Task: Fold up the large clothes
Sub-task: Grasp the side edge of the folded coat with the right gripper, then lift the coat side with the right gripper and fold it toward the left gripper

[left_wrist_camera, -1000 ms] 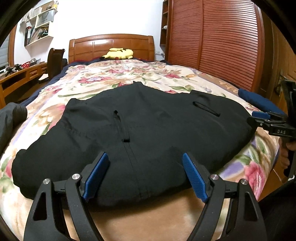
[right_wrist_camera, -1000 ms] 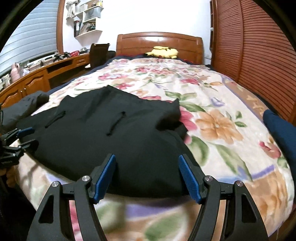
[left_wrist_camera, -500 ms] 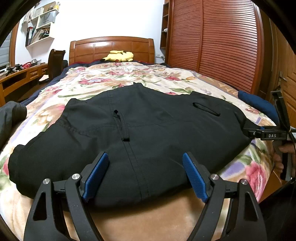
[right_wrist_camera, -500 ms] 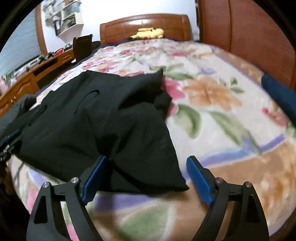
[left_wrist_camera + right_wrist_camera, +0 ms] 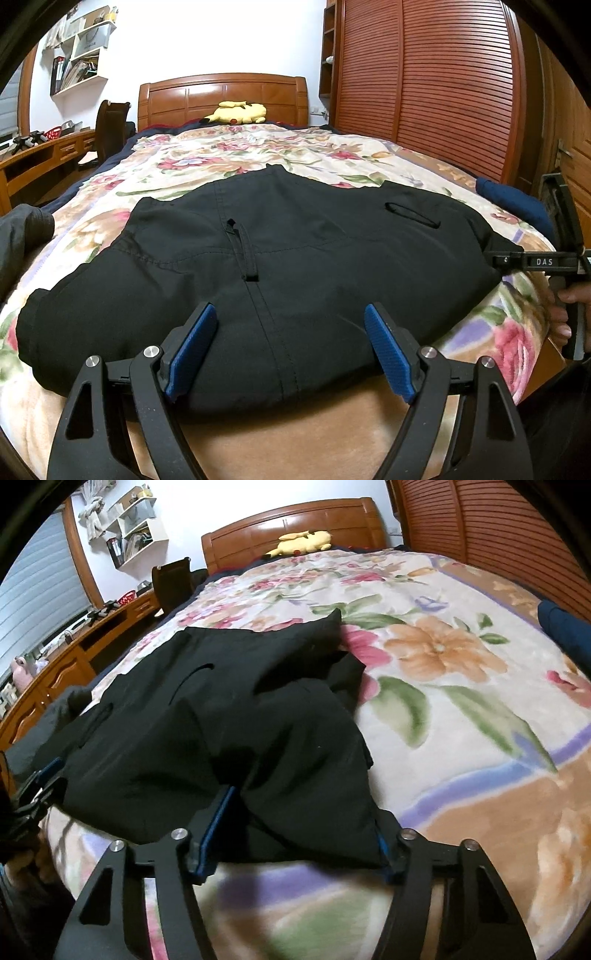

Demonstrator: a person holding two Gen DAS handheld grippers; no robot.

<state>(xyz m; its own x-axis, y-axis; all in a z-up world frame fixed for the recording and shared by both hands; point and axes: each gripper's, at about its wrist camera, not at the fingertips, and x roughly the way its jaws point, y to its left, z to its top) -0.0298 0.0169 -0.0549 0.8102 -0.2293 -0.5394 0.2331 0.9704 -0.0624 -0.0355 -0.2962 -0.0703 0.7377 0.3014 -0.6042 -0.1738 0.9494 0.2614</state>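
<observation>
Right gripper (image 5: 295, 827) has advanced, jaws wide, straddling black garment (image 5: 221, 716); left gripper (image 5: 291, 350) gapes over its hem.

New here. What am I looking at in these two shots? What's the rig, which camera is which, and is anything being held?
There is no robot. A person holds a two-finger clamp in each hand, and each clamp has a fisheye camera looking along its fingers.

One picture is from the left gripper, whose jaws are open over the near hem of a black garment. The other is from the right gripper. Its jaws straddle the garment's right corner but stand wide apart, so nothing is clamped.

The garment lies spread on a floral blanket covering a bed, with a yellow plush toy by the headboard.
</observation>
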